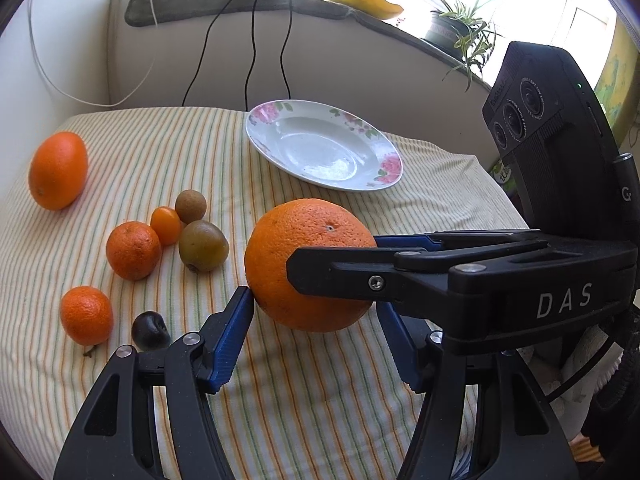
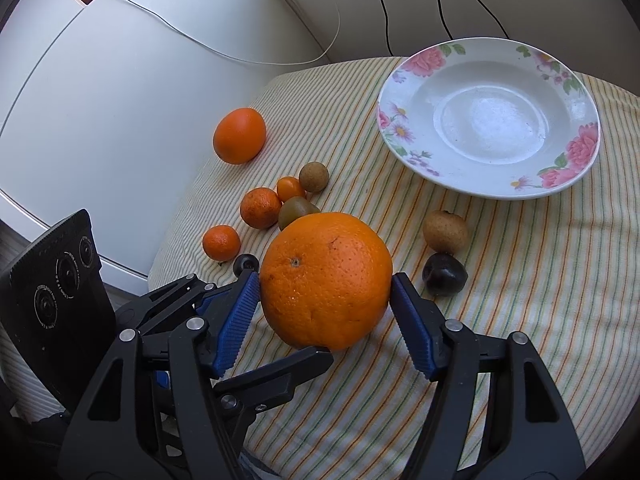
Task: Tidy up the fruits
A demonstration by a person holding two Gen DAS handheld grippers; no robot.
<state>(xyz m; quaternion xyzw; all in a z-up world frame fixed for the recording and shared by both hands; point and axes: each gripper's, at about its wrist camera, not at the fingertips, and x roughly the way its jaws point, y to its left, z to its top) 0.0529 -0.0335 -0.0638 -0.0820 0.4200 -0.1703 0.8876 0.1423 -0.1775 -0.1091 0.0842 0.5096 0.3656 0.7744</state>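
We see both grippers clamped on one large orange: left gripper, right gripper, above the striped tablecloth.

Large orange at centre, gripped between blue pads of left tool; left pad touches its lower left side. Right tool reaches in from right, black finger across orange's front, other finger behind it. Flowered plate on striped cloth over desk, beyond orange. At left: second orange, two mandarins, small orange fruit, two brownish-green fruits, dark plum. Potted plant on windowsill.
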